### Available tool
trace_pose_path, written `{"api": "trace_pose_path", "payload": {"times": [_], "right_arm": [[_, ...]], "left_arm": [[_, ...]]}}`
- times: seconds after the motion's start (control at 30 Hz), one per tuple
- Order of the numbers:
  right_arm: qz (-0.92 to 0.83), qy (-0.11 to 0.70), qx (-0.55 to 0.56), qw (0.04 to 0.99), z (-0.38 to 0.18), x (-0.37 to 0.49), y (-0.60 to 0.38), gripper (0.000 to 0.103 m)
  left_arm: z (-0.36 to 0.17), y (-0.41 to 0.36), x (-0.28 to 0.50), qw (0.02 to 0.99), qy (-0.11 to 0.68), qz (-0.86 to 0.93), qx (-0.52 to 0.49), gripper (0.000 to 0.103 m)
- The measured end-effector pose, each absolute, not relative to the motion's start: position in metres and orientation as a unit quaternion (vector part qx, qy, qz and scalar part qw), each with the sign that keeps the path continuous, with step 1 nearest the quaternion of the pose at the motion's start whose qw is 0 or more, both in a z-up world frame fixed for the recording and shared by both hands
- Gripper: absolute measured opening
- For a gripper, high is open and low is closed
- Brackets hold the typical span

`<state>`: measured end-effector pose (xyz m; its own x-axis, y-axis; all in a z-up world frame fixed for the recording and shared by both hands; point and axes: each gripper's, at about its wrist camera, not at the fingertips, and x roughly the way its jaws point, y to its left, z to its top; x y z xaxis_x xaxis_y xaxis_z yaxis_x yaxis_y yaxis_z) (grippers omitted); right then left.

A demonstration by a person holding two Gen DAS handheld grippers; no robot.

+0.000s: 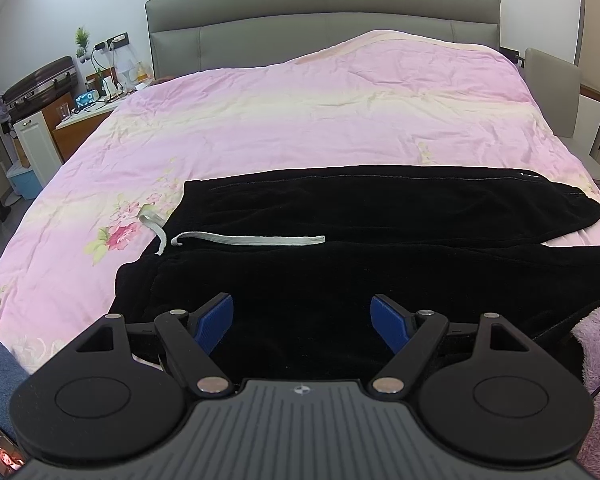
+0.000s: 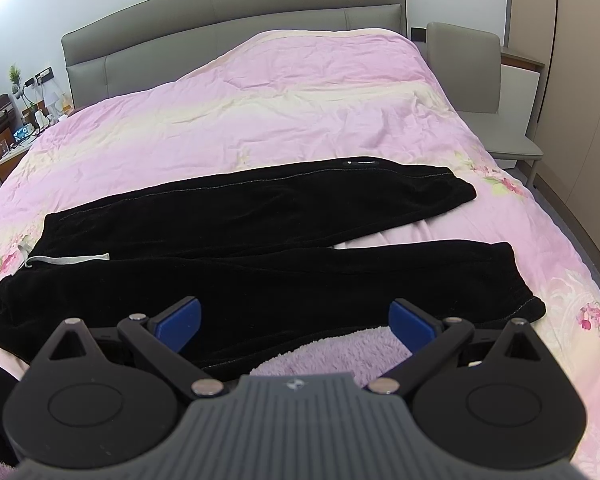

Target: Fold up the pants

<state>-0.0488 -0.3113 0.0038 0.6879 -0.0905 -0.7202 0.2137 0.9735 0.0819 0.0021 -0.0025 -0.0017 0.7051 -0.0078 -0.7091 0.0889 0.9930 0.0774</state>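
Black pants (image 2: 260, 240) lie flat across the lower middle of a pink bed (image 2: 300, 112), both the left gripper (image 1: 302, 320) and right gripper (image 2: 296, 324) hovering with jaws apart; pinching the near leg's edge evenly would likely fold cleanly.

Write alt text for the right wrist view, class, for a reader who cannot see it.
Black pants lie flat and unfolded across a pink floral quilt, waistband left, both legs stretching right. The right gripper hovers at the near leg, jaws open and empty, above a strip of purple fleece.
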Motion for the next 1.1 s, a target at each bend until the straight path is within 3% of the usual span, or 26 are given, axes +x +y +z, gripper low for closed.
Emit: {"api": "trace_pose_path", "payload": {"times": [1.1], "right_arm": [[-0.08, 0.383, 0.09, 0.916, 0.0051, -0.0515, -0.3148, 0.097]], "left_arm": [[0.0004, -0.0014, 0.001, 0.922, 0.382, -0.03, 0.058, 0.092]]}}
